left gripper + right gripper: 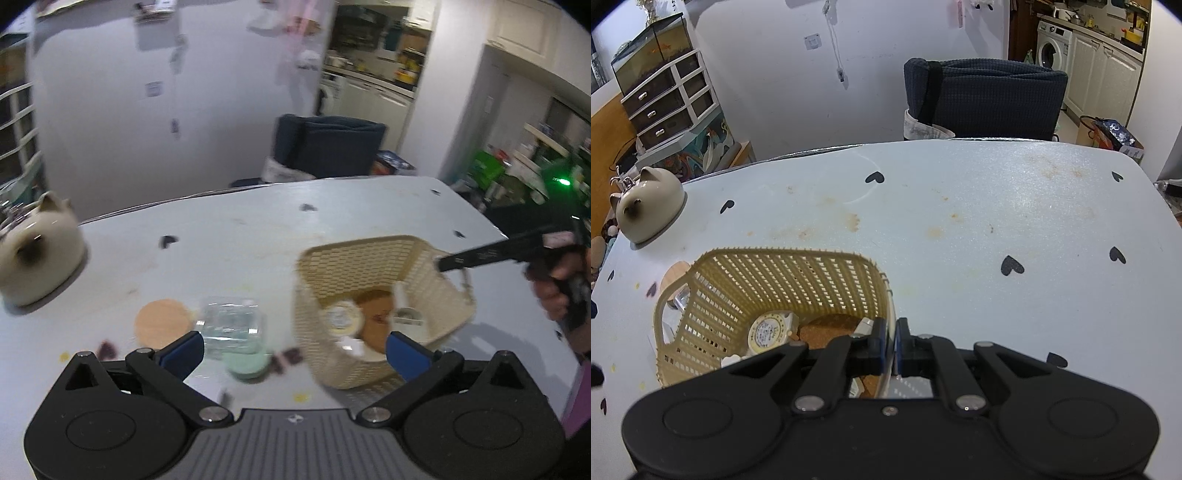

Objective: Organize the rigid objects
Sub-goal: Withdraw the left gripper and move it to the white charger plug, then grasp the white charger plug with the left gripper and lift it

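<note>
A beige woven plastic basket (373,258) stands on the table; it also shows in the right wrist view (783,273). Inside it lie a round cream tin (768,332), a cork disc (827,328) and small white items. My right gripper (891,339) is shut on the basket's right rim; it shows from the side in the left wrist view (443,264). My left gripper (295,350) is open above the table, left of the basket. Below it lie a clear plastic box (232,325), a mint green lid (247,363) and a round wooden coaster (162,321).
A cat-shaped ceramic pot (37,254) stands at the table's left edge, also in the right wrist view (650,206). A dark blue chair (982,99) stands behind the table. The tabletop (997,206) is pale blue with black heart marks.
</note>
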Available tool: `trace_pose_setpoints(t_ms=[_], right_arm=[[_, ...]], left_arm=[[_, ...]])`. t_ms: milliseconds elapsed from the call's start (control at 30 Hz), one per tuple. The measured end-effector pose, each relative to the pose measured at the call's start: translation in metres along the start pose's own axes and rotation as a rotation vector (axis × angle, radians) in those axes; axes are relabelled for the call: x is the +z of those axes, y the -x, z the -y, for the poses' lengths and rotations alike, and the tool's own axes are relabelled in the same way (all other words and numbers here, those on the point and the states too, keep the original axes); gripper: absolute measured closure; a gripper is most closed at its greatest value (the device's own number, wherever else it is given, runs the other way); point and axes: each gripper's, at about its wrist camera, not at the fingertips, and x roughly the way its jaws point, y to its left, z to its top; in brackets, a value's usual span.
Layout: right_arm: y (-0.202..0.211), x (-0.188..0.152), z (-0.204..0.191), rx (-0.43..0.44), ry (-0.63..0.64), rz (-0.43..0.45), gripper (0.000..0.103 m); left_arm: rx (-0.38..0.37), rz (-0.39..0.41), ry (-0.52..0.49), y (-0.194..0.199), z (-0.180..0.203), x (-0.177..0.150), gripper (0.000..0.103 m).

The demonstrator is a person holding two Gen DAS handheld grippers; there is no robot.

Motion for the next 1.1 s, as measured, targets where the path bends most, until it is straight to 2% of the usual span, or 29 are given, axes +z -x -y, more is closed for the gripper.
trace_pose_setpoints(t_ms=[100, 233, 467, 567, 700, 767, 1000, 1100], right_arm=[[0.000, 0.000, 0.000, -0.001, 0.003, 0.002, 0.097], [0.000, 0.000, 0.000, 0.001, 0.000, 0.001, 0.097], [0.000, 0.000, 0.001, 0.003, -0.002, 0.001, 0.097], [0.001, 0.000, 0.001, 0.005, -0.006, 0.001, 0.097], [0.000, 0.000, 0.001, 0.005, -0.008, 0.000, 0.097], [0.000, 0.000, 0.001, 0.006, -0.009, 0.000, 0.097], [0.000, 0.000, 0.001, 0.005, -0.012, 0.000, 0.097], [-0.001, 0.000, 0.000, 0.002, -0.010, -0.003, 0.097]], left_arm=[[0.031, 0.016, 0.022, -0.005, -0.016, -0.008, 0.000], [0.074, -0.018, 0.012, -0.021, -0.031, -0.021, 0.000], [0.077, -0.038, -0.010, -0.048, -0.052, -0.044, 0.003], [0.063, -0.042, -0.003, -0.057, -0.058, -0.048, 0.014], [0.076, -0.071, -0.041, -0.073, -0.062, -0.049, 0.024], [0.077, -0.080, -0.059, -0.077, -0.064, -0.049, 0.032], [0.079, -0.093, -0.097, -0.081, -0.065, -0.049, 0.040], [0.083, -0.094, -0.103, -0.079, -0.064, -0.050, 0.049]])
